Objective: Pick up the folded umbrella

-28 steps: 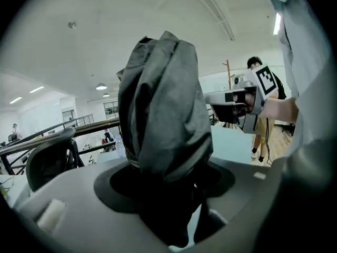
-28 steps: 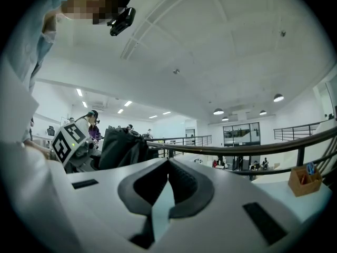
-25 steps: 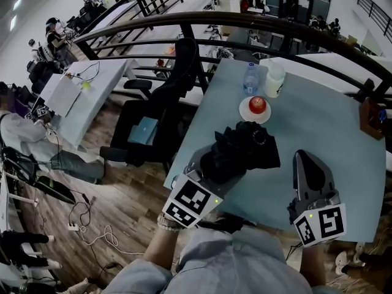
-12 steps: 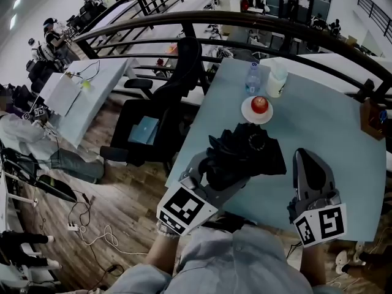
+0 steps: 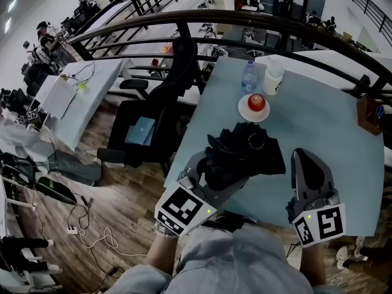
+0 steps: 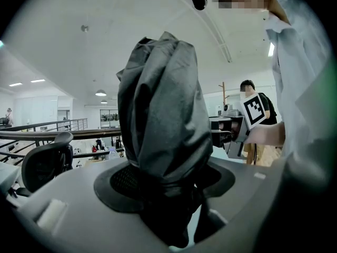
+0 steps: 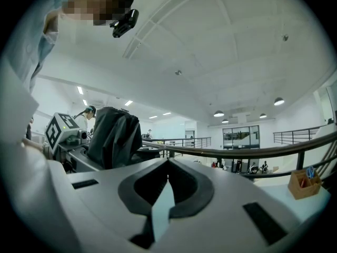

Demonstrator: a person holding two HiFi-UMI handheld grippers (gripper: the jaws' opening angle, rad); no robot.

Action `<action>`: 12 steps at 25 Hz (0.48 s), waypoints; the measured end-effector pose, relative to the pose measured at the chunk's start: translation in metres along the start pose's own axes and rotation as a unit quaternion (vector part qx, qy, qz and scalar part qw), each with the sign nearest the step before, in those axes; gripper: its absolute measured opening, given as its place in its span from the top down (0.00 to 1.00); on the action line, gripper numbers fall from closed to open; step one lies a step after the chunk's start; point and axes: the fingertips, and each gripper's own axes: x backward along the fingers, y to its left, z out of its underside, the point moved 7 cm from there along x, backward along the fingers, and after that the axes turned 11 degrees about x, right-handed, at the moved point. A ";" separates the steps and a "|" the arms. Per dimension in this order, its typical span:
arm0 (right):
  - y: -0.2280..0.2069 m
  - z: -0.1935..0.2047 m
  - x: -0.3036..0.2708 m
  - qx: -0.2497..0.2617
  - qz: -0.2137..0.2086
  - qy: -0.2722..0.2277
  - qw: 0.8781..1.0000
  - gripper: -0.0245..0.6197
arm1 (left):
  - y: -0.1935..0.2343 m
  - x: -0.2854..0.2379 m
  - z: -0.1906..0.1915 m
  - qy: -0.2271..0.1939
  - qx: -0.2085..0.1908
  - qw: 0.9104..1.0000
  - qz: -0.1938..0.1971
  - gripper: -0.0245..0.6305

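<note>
Grips the folded umbrella (image 5: 244, 155) in the left tongs (image 6: 167, 191), clenched round the bundle's lower end, with dark grey fabric bulging above the pads. Holds it tilted up off the light blue desk (image 5: 334, 143), so that in the left gripper view it stands against the ceiling. Places the bundle near the middle of the head view, over the desk's near left part.

Carries the right tongs (image 7: 167, 179) clenched on nothing, pads meeting, with only a thin wedge of desk showing below them. Puts those at 4 o'clock from the umbrella, apart from it, pointing toward 12 o'clock. Catches the umbrella at 10 o'clock in the right gripper view, just beside the left tongs' marker cube (image 7: 60, 129).

Shows a red apple (image 5: 256, 102) on a small white plate (image 5: 243, 111) at 12 o'clock from the umbrella, near but not touching. Sets a clear water bottle (image 5: 248, 77) and a white jar (image 5: 273, 78) side by side further along 12 o'clock, at the desk's far edge. Has a wooden pen holder (image 5: 366, 114) at 2 o'clock, well apart, by the right edge. Has a black office chair (image 5: 162, 103) at 10 o'clock, off the desk's left side, and a dark curved railing (image 5: 245, 18) beyond.
</note>
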 end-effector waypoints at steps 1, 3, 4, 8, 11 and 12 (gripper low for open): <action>0.001 0.000 0.000 0.000 0.000 0.001 1.000 0.96 | 0.000 0.000 0.000 0.002 -0.002 1.000 0.000 0.52; 0.002 0.001 -0.001 0.002 0.001 0.002 1.000 0.96 | 0.002 -0.001 0.002 0.006 -0.009 1.000 -0.001 0.52; 0.003 0.001 -0.002 0.002 0.002 0.003 1.000 0.96 | 0.003 -0.001 0.002 0.008 -0.011 1.000 -0.001 0.52; 0.004 -0.001 -0.002 0.003 0.002 0.004 1.000 0.96 | 0.003 0.000 0.002 0.009 -0.009 1.000 0.002 0.52; 0.004 -0.001 -0.001 0.005 0.001 0.005 1.000 0.96 | 0.002 -0.001 0.002 0.007 -0.004 1.000 0.003 0.52; 0.004 0.000 0.000 0.005 0.001 0.006 1.000 0.96 | 0.003 -0.001 0.003 0.007 -0.003 1.000 0.003 0.52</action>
